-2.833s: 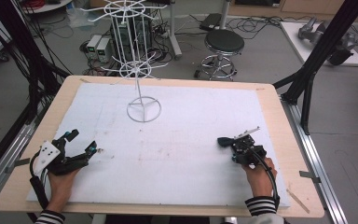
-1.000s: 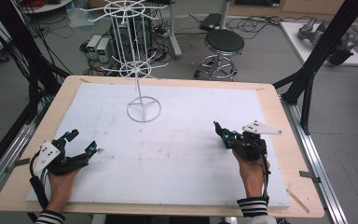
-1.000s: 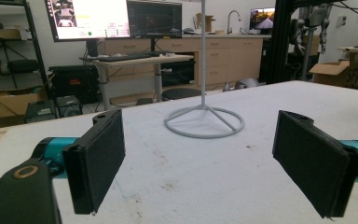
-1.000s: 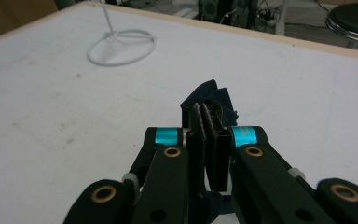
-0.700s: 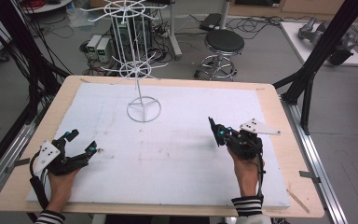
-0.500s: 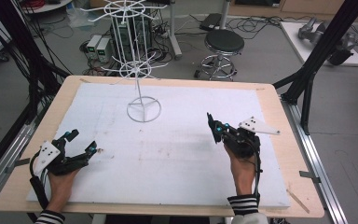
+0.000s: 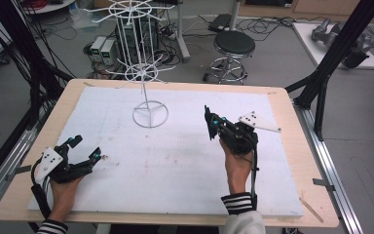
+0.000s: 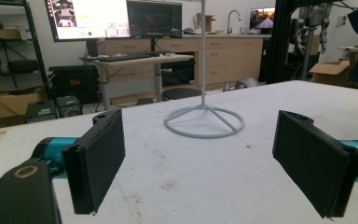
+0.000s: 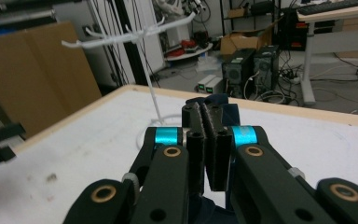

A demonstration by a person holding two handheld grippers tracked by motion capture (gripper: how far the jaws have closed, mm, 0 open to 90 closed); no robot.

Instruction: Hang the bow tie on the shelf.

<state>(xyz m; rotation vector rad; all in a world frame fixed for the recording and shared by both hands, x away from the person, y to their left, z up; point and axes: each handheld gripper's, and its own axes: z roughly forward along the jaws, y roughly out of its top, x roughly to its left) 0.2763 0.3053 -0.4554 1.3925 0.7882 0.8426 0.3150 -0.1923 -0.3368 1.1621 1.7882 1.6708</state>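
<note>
White wire rack (image 7: 146, 83) is being flanked on the desk (image 7: 175, 161), the left claw (image 7: 85, 148) being held wide, the right claw (image 7: 208, 123) being kept closed on nothing

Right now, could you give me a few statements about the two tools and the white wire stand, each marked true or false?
1. The left tool has its jaws spread wide. True.
2. The right tool is open. False: its jaws are pressed together with nothing between them.
3. The white wire stand sits on the white table cover. True.
4. The left tool grips the stand's ring base. False: the base lies well ahead of it, untouched.
5. The black stool stands on the table. False: it is on the floor behind.
</note>
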